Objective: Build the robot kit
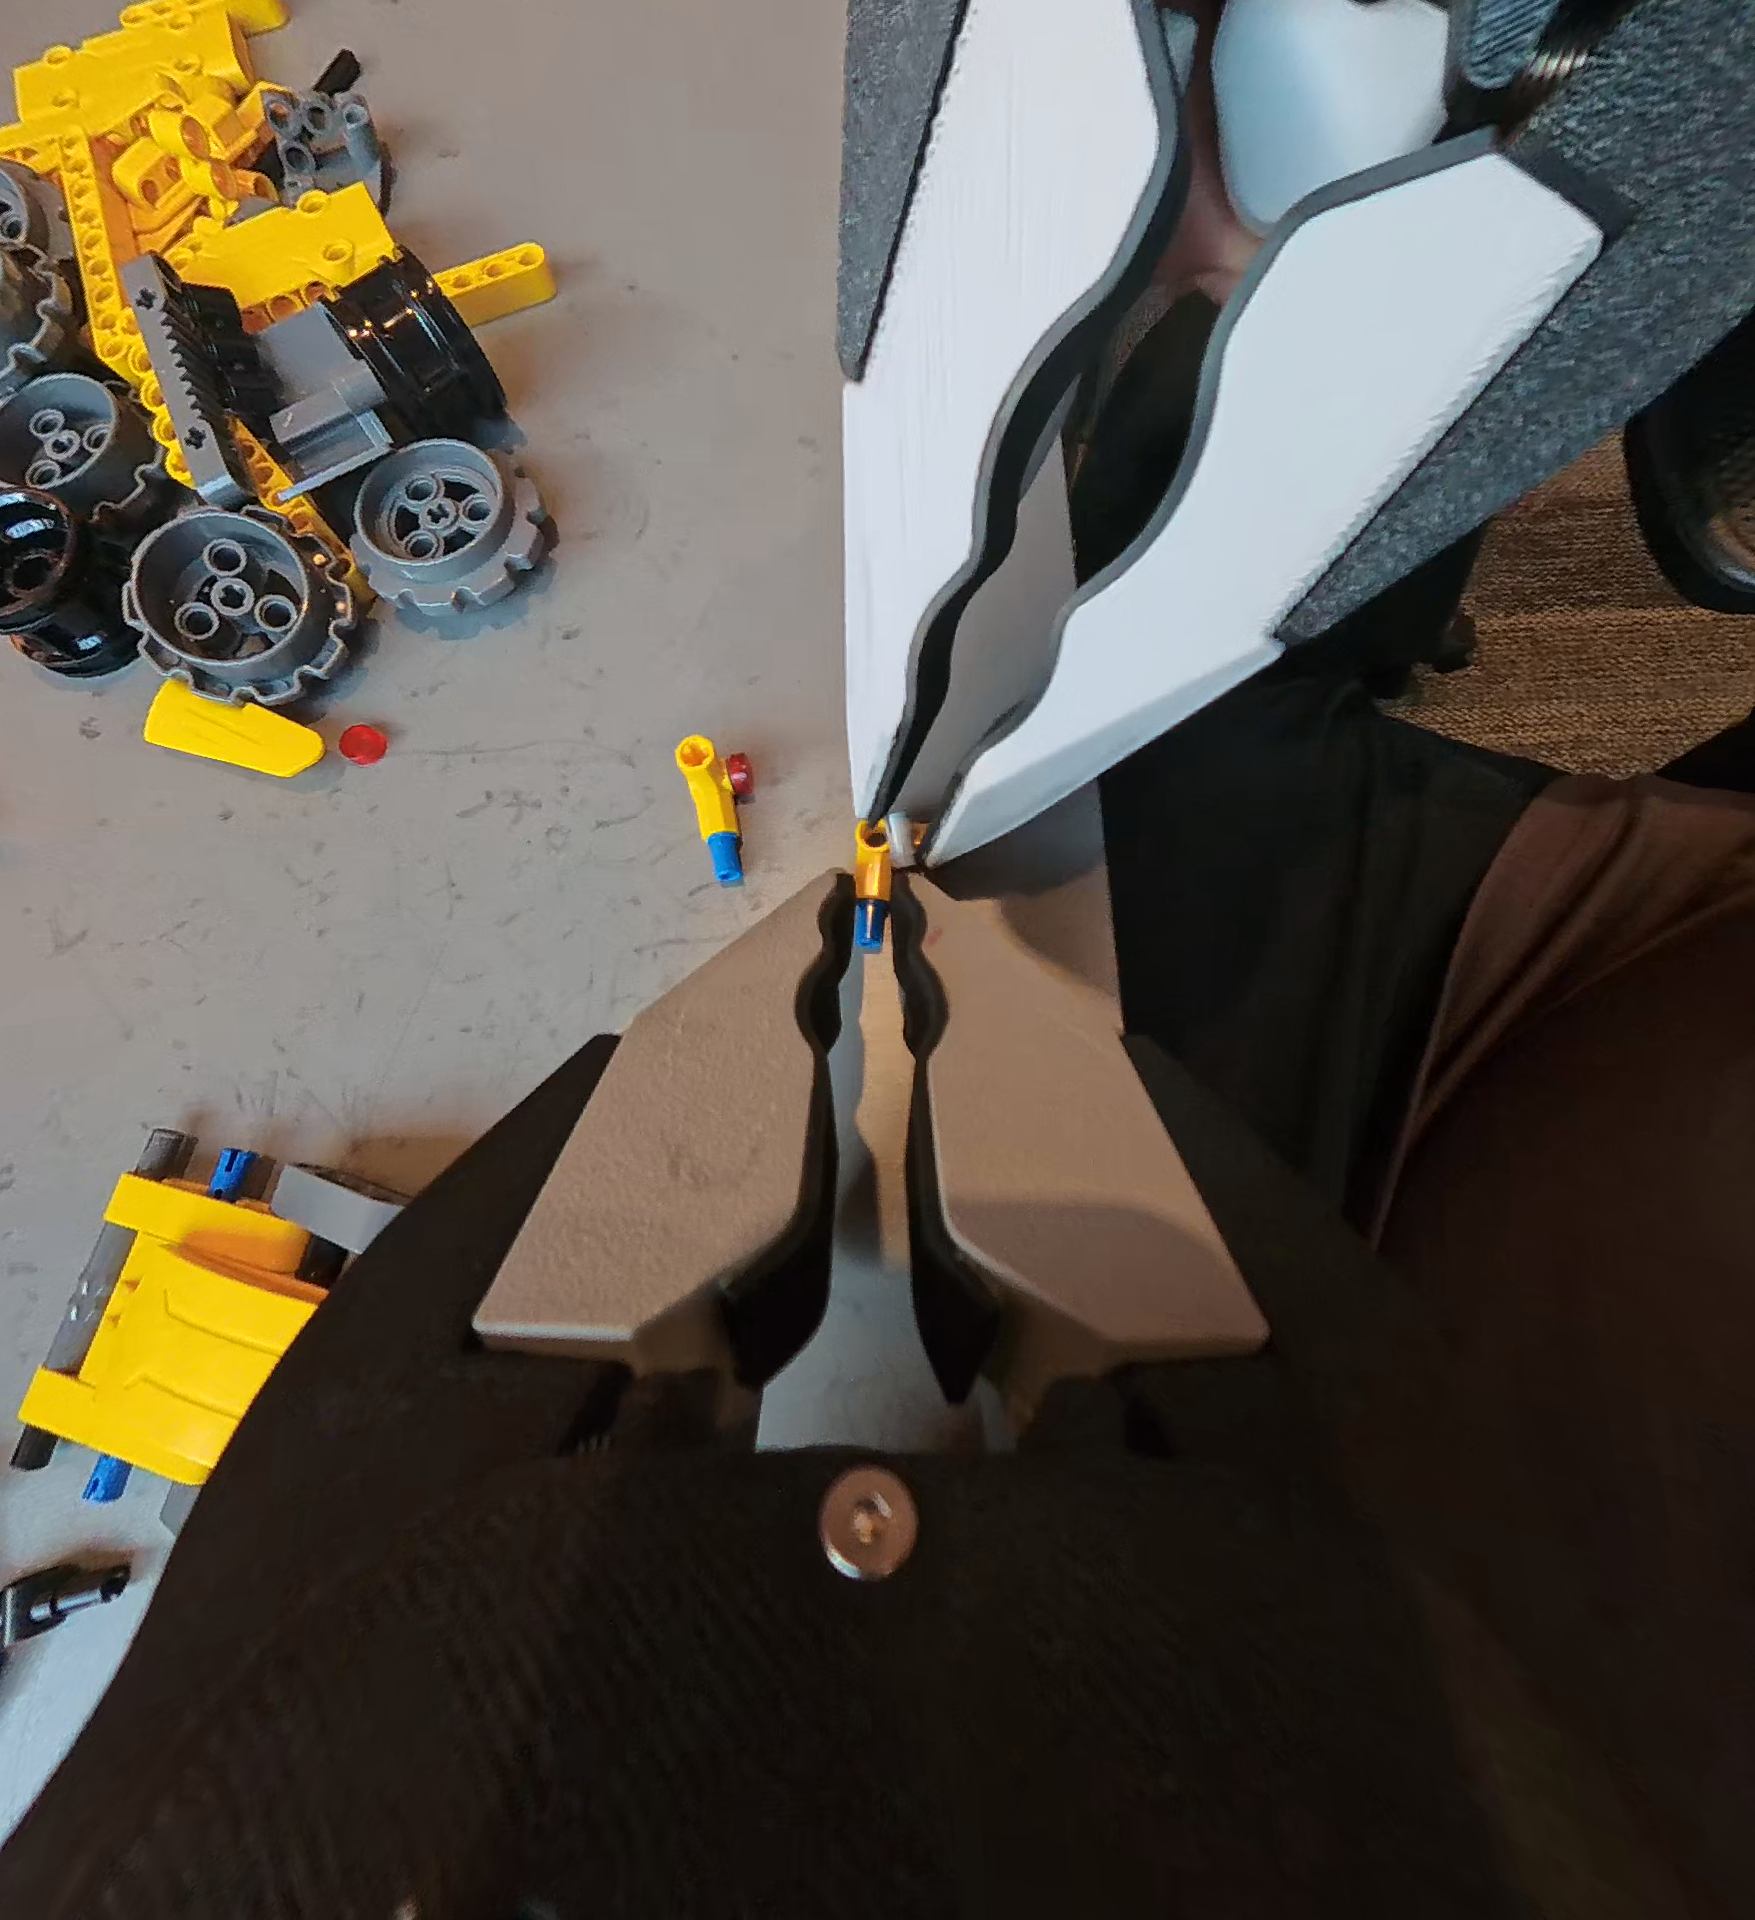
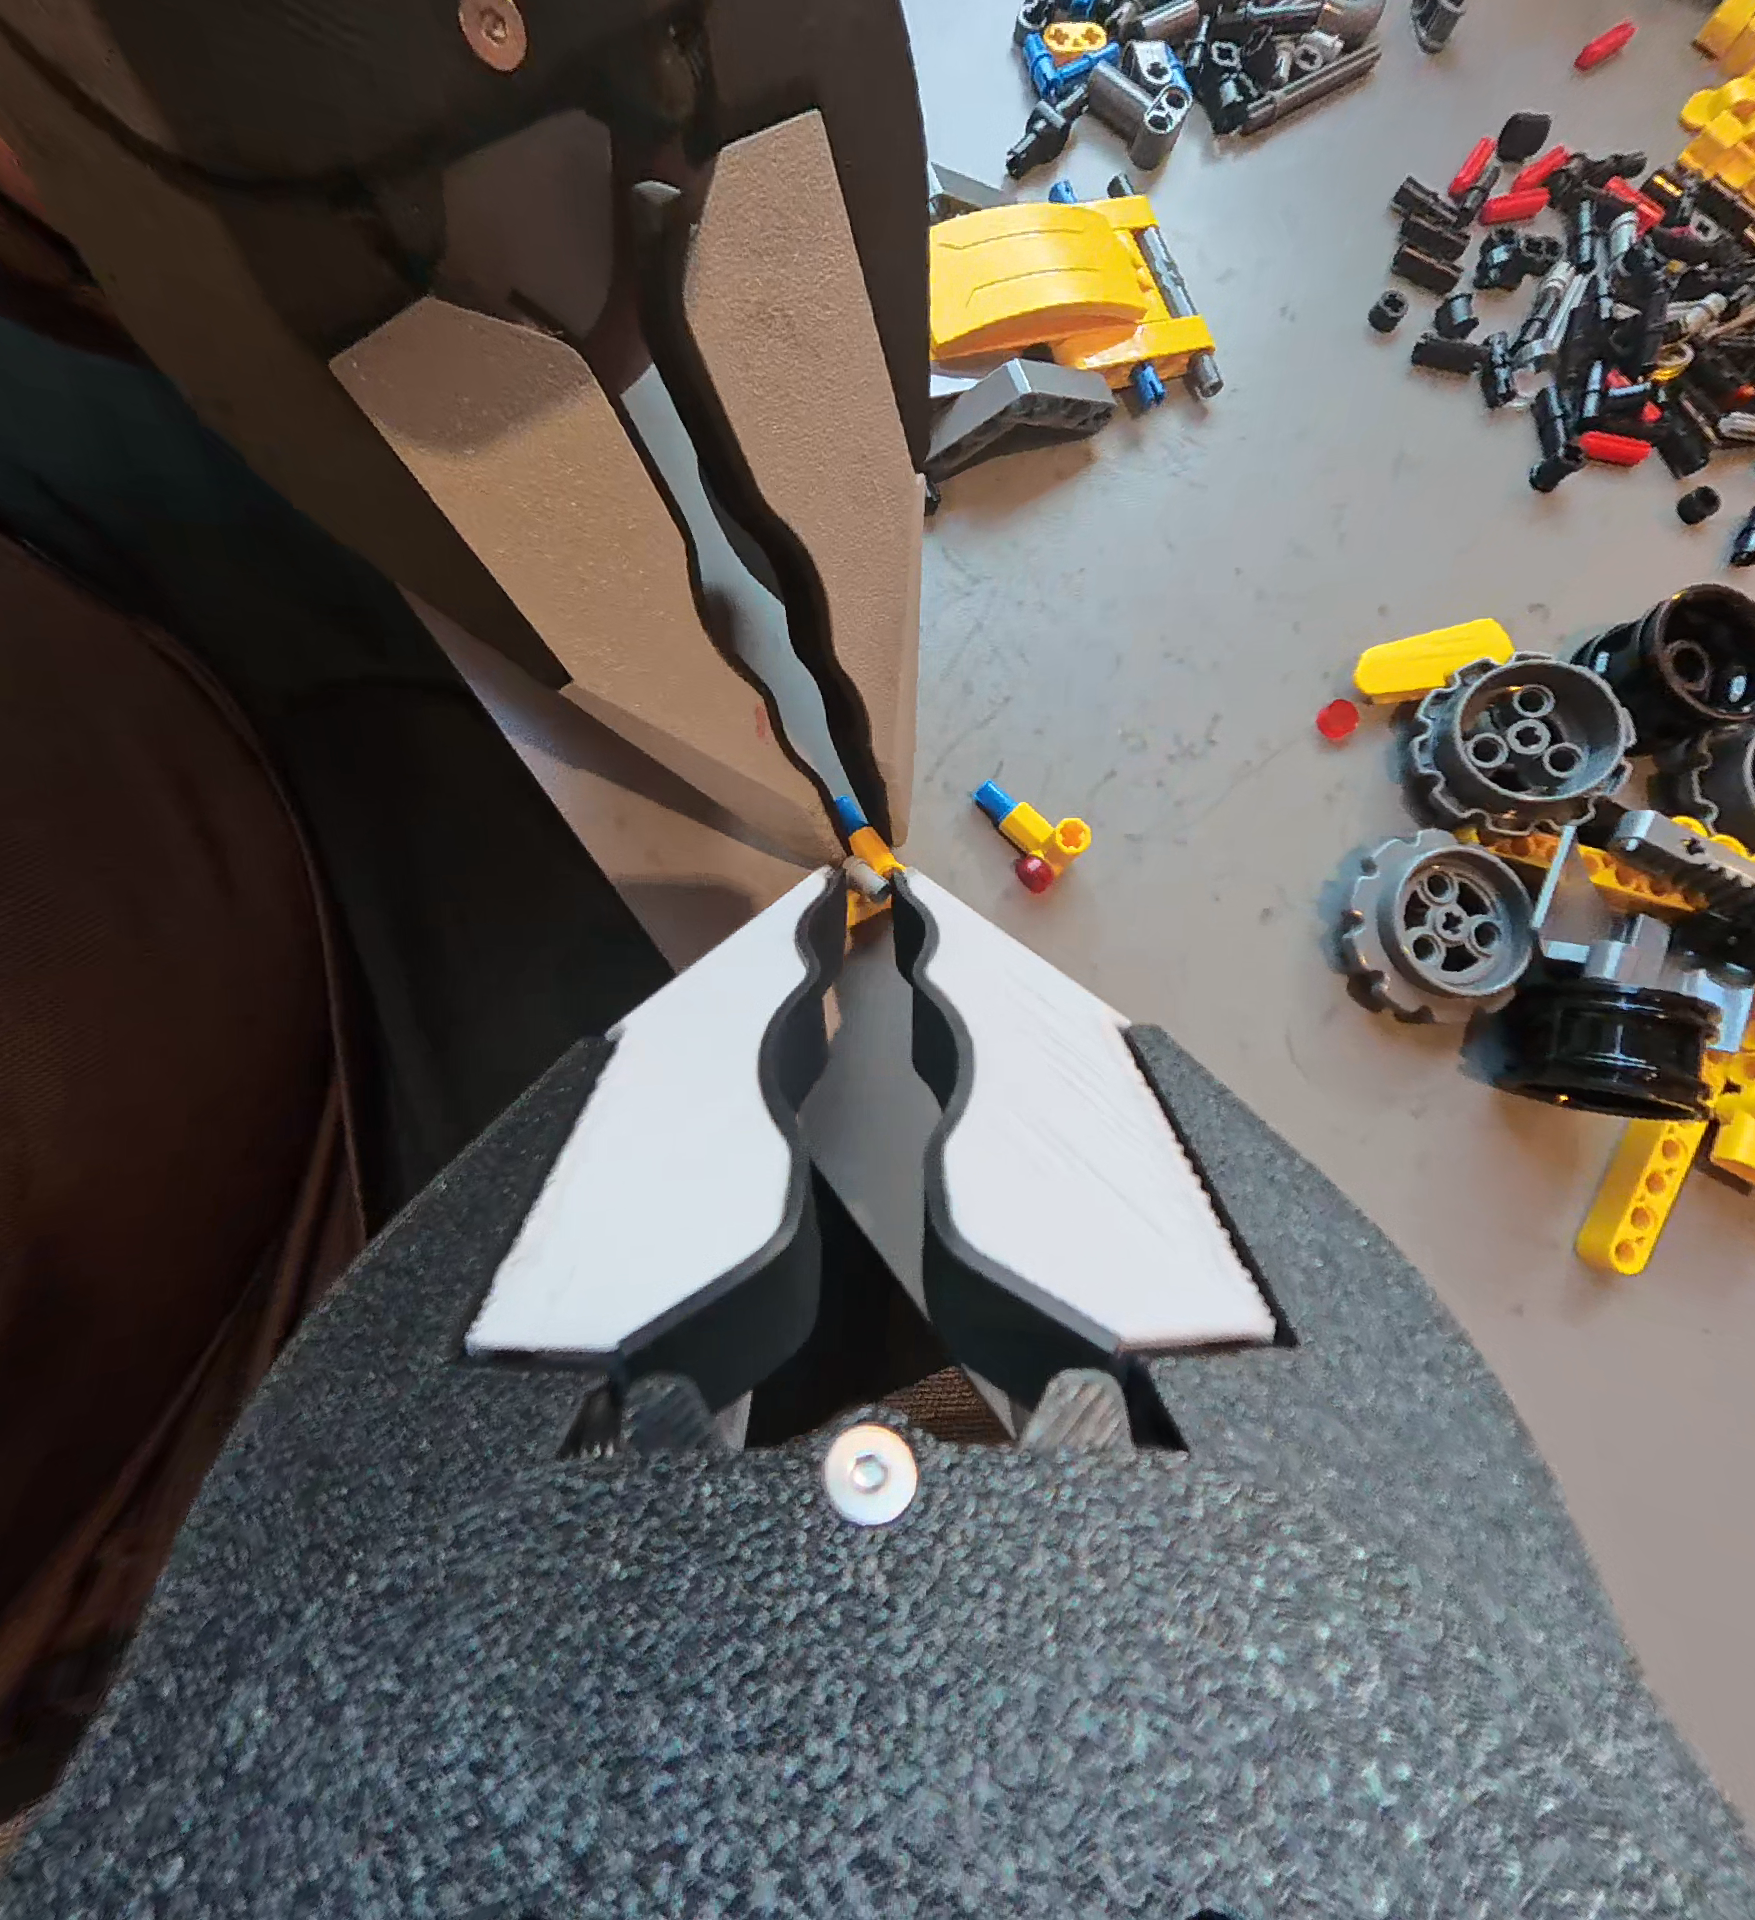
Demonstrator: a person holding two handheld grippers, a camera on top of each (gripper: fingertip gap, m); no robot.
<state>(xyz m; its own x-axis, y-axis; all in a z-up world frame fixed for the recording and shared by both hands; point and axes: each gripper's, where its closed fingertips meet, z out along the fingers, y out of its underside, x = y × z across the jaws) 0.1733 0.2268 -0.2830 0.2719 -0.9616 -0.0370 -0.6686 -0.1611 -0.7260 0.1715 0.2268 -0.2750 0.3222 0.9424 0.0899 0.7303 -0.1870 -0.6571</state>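
A small yellow connector [image 1: 873, 862] with a blue pin [image 1: 870, 923] at one end and a grey pin [image 1: 902, 834] at its side hangs between both grippers, just above the grey table [image 1: 540, 987]. My left gripper [image 1: 871, 899], with tan fingers, is shut on the blue pin end. My right gripper [image 2: 868, 894], with white fingers, is shut on the grey pin [image 2: 865, 878] and connector [image 2: 871, 854]. The two grippers meet tip to tip. The right gripper [image 1: 899, 826] comes down from the top of the left wrist view. The left gripper [image 2: 857, 826] does the same in the right wrist view.
A like yellow connector with a blue and a dark red pin [image 1: 712, 800] lies just beside the tips. Grey and black wheels with yellow beams [image 1: 229, 416] are piled farther off, with a red round stud [image 1: 364, 744], a yellow block assembly [image 1: 177, 1340] and loose black and red pins [image 2: 1631, 312]. A person's brown clothing [image 1: 1579, 1143] is beyond the table edge. Less than 4 cm separates the two grippers' tips. My left tips are roughly 10 centimetres from the red round stud [image 1: 364, 744]. My right wrist view [image 2: 1337, 723] looks at it from another angle.
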